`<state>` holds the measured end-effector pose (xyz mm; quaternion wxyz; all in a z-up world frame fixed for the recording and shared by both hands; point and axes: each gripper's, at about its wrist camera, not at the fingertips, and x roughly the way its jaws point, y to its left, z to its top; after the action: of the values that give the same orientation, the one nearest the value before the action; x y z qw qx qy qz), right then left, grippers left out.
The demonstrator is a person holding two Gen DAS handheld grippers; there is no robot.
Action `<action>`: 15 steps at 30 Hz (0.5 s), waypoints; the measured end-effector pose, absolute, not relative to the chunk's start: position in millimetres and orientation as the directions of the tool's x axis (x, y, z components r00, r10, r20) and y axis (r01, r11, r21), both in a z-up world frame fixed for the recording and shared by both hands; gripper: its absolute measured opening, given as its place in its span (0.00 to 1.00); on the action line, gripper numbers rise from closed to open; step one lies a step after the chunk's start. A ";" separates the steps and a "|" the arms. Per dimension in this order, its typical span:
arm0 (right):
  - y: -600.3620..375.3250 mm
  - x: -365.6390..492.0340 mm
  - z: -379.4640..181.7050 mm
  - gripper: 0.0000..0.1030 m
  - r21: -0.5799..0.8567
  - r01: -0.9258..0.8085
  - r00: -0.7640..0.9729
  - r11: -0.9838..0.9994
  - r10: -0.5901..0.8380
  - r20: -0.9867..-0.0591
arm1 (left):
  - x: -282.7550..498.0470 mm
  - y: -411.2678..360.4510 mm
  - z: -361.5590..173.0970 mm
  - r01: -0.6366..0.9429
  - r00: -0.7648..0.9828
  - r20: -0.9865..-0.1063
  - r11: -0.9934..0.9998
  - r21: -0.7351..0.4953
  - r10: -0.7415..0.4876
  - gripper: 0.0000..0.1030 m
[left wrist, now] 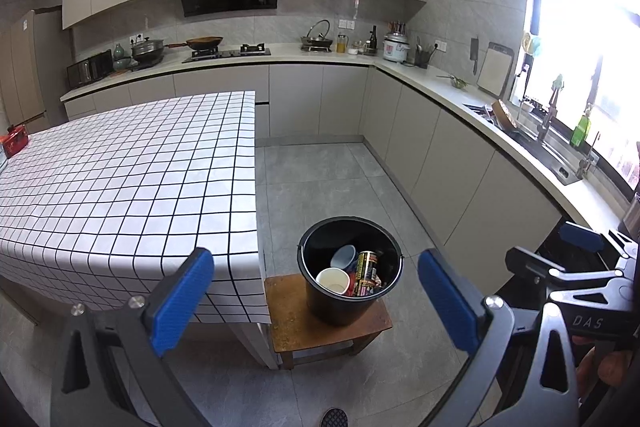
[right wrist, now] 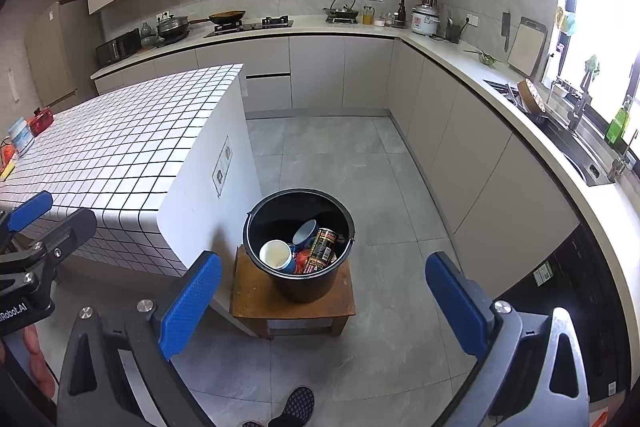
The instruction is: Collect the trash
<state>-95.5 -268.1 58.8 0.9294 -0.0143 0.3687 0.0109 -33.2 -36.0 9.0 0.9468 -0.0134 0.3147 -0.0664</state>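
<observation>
A black bucket (left wrist: 344, 303) (right wrist: 308, 283) stands on a small wooden stool (left wrist: 288, 319) (right wrist: 248, 295) beside the checked table. Inside it lie a white paper cup (left wrist: 333, 279) (right wrist: 275, 254), a blue cup (left wrist: 344, 255) (right wrist: 305, 230), a dark printed can (left wrist: 367, 267) (right wrist: 323, 246) and something red. My left gripper (left wrist: 316, 303) is open and empty, held above and in front of the bucket. My right gripper (right wrist: 323, 299) is open and empty too, also above the bucket. Each gripper shows at the edge of the other's view.
The table with the white checked cloth (left wrist: 120, 179) (right wrist: 120, 147) fills the left; a red box (left wrist: 14, 143) (right wrist: 41, 119) sits at its far left end. Kitchen counters (left wrist: 440, 83) run along the back and right, with a sink (left wrist: 552, 155). Grey tiled floor (right wrist: 340, 163) lies between.
</observation>
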 end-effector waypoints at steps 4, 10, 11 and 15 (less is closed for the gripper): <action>-268.6 -95.5 59.5 1.00 -0.018 -0.034 0.727 0.999 0.012 -0.686 | -32.6 -35.7 10.9 0.116 0.794 -0.593 0.991 -0.069 -0.134 1.00; -268.1 -94.4 61.2 1.00 -0.021 -0.037 0.731 0.999 0.013 -0.682 | -32.7 -35.9 10.7 0.116 0.798 -0.588 0.991 -0.068 -0.134 1.00; -268.2 -94.0 61.6 1.00 -0.022 -0.036 0.732 0.999 0.012 -0.681 | -32.5 -35.6 10.6 0.117 0.797 -0.588 0.991 -0.068 -0.135 1.00; -268.0 -92.9 62.4 1.00 -0.021 -0.039 0.733 0.999 0.014 -0.680 | -32.8 -35.6 10.9 0.116 0.799 -0.586 0.991 -0.068 -0.134 1.00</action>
<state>-92.9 -268.0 62.4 0.9307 -0.0170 0.3652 0.0144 -32.8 -35.6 10.9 0.9483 -0.0143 0.3102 -0.0659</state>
